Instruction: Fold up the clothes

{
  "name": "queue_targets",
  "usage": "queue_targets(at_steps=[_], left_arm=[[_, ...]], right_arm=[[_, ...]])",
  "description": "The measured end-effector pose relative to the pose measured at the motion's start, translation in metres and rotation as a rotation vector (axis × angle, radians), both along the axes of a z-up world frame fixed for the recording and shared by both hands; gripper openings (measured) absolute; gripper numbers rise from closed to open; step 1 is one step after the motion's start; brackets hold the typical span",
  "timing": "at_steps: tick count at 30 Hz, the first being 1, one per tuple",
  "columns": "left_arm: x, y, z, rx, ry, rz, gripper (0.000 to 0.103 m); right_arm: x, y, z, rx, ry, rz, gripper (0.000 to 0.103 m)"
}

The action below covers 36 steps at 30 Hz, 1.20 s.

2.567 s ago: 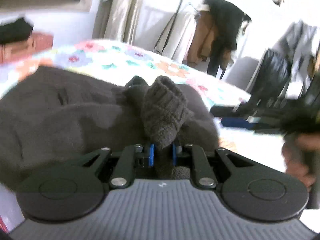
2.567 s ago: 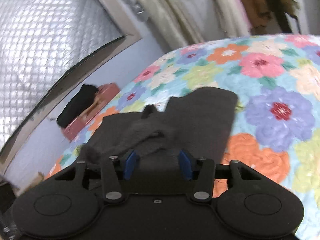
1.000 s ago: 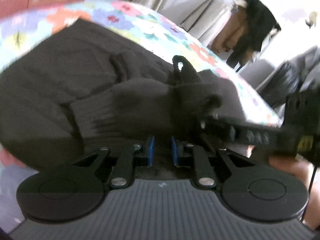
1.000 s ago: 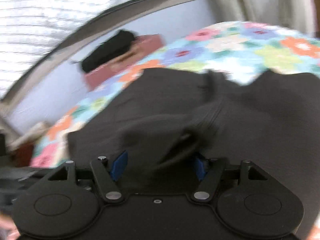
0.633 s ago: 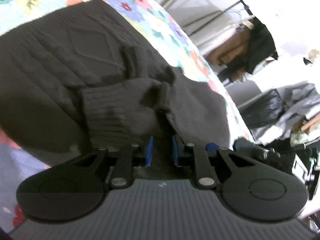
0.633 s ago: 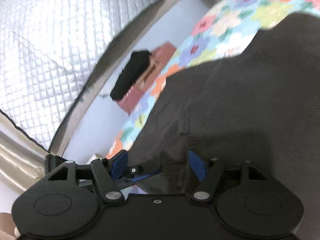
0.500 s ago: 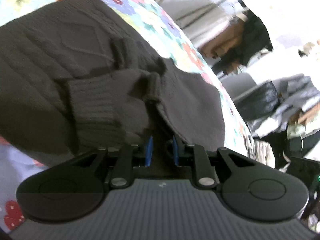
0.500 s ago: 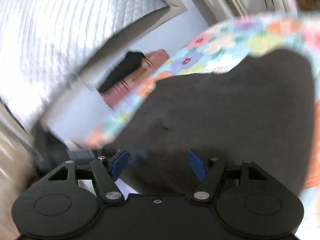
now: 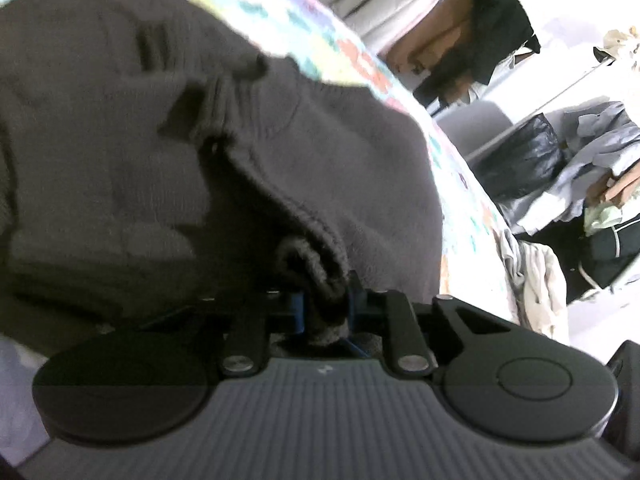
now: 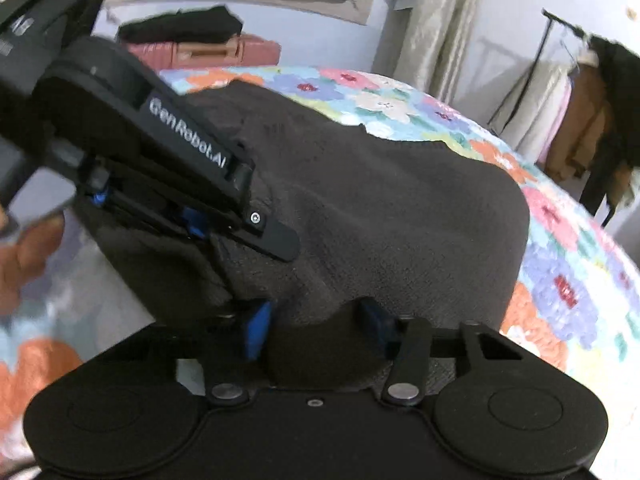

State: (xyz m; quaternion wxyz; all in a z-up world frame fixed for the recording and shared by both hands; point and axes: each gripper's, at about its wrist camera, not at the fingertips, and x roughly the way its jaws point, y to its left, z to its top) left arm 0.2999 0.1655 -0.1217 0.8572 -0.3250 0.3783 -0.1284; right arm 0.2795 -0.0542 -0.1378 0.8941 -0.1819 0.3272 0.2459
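A dark brown knit sweater point(image 9: 120, 140) lies on a flowered bedspread point(image 10: 560, 248), partly folded over itself. My left gripper point(image 9: 325, 306) is shut on a ribbed edge of the sweater at its near side. It also shows in the right wrist view point(image 10: 192, 216), low over the sweater's left edge. The sweater point(image 10: 400, 208) fills the middle of the right wrist view. My right gripper point(image 10: 316, 320) has its blue pads point(image 10: 256, 328) apart, with a fold of sweater lying between them.
A pink suitcase point(image 10: 208, 52) with dark clothes on top stands beyond the bed. A clothes rack point(image 10: 580, 92) with hanging garments is at the back right. A pile of bags and clothes point(image 9: 560, 168) sits beside the bed.
My left gripper has kept its hold and drawn the sweater edge across the body. My right gripper has swung round to face along the bed, with the left gripper now close in its view.
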Motion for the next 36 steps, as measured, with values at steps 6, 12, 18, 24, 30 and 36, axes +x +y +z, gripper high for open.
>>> queue_targets(at_steps=[6, 12, 18, 24, 30, 36], left_arm=[[-0.011, -0.005, -0.002, 0.009, 0.083, 0.001, 0.017], [-0.007, -0.006, -0.006, 0.012, 0.143, -0.009, 0.021], [-0.018, 0.02, 0.015, 0.021, 0.125, 0.013, 0.026], [-0.044, 0.061, 0.052, 0.313, 0.073, 0.151, 0.04], [-0.057, 0.13, 0.036, 0.334, 0.178, 0.311, 0.04], [-0.068, 0.159, 0.033, 0.264, 0.198, 0.385, 0.043]], right_arm=[[-0.008, -0.001, 0.007, -0.009, 0.04, 0.066, 0.038], [-0.009, -0.013, -0.003, 0.036, 0.078, 0.031, 0.041], [-0.007, -0.023, 0.023, 0.212, 0.105, 0.068, 0.049], [0.016, -0.023, 0.031, 0.392, 0.17, 0.034, 0.052], [0.027, 0.001, 0.017, 0.347, 0.198, 0.054, 0.052], [0.031, 0.003, -0.013, 0.37, 0.275, 0.06, 0.054]])
